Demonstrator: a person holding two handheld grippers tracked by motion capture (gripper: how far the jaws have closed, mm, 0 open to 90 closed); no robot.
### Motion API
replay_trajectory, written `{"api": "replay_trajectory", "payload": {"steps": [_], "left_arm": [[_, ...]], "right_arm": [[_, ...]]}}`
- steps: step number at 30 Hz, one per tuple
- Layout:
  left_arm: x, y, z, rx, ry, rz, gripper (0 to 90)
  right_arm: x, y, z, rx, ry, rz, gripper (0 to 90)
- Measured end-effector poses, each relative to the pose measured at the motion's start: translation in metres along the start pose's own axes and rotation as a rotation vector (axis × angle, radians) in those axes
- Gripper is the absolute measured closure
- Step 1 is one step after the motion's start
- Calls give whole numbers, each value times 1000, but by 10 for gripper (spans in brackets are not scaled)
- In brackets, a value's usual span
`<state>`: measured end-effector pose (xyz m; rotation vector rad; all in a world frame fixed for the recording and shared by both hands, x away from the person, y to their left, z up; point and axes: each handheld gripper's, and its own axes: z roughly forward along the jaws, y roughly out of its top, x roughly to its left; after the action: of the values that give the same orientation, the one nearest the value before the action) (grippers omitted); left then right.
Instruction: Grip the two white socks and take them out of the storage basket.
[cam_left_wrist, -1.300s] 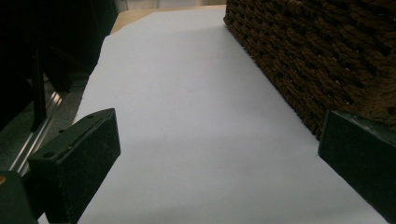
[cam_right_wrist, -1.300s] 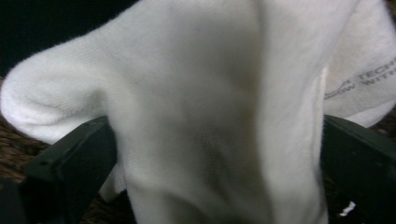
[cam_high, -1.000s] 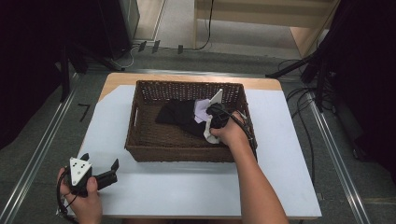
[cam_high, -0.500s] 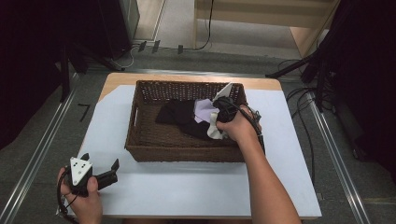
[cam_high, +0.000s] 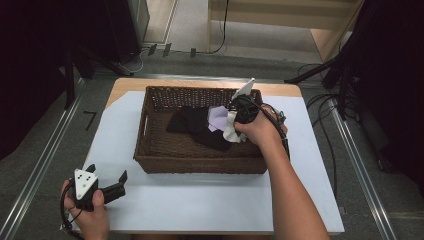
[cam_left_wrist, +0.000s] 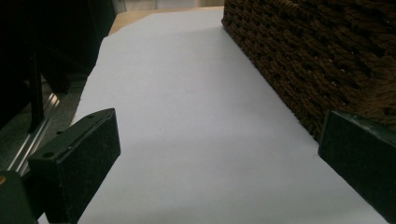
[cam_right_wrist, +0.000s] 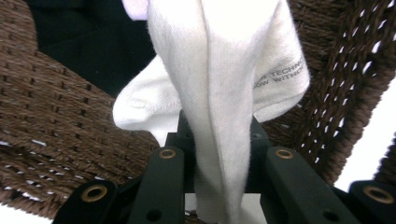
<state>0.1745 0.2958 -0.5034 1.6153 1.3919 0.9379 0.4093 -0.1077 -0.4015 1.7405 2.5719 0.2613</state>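
Jaws clamping "TECHNO"-printed white sock (cam_right_wrist: 219, 93)

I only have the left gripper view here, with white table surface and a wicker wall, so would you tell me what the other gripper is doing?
Observer: The right gripper is shut on a white sock, with the fabric pinched between its jaws.
Operator: Thank you. Where is it holding that?
Observer: Over the right end of the wicker basket, above the inside.
Operator: Is anything else in the basket?
Observer: Yes, a black garment lies on the bottom with a pale lilac cloth beside the sock.
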Motion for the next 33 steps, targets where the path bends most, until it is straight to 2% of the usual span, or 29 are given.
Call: {"api": "replay_trajectory", "payload": {"steps": [2, 9, 18, 33], "left_arm": [[0, 0, 0, -1, 0, 0, 0], [-1, 0, 0, -7, 3, 10, 0], [0, 0, 0, -11, 0, 2, 0], [-1, 0, 0, -4, 2, 4, 0]], "right_arm": [[0, 1, -3, 3, 16, -9, 753], [-1, 4, -14, 8, 5, -22, 754], [-4, 6, -29, 1, -2, -15, 754], [-18, 2, -57, -26, 2, 16, 754]]}}
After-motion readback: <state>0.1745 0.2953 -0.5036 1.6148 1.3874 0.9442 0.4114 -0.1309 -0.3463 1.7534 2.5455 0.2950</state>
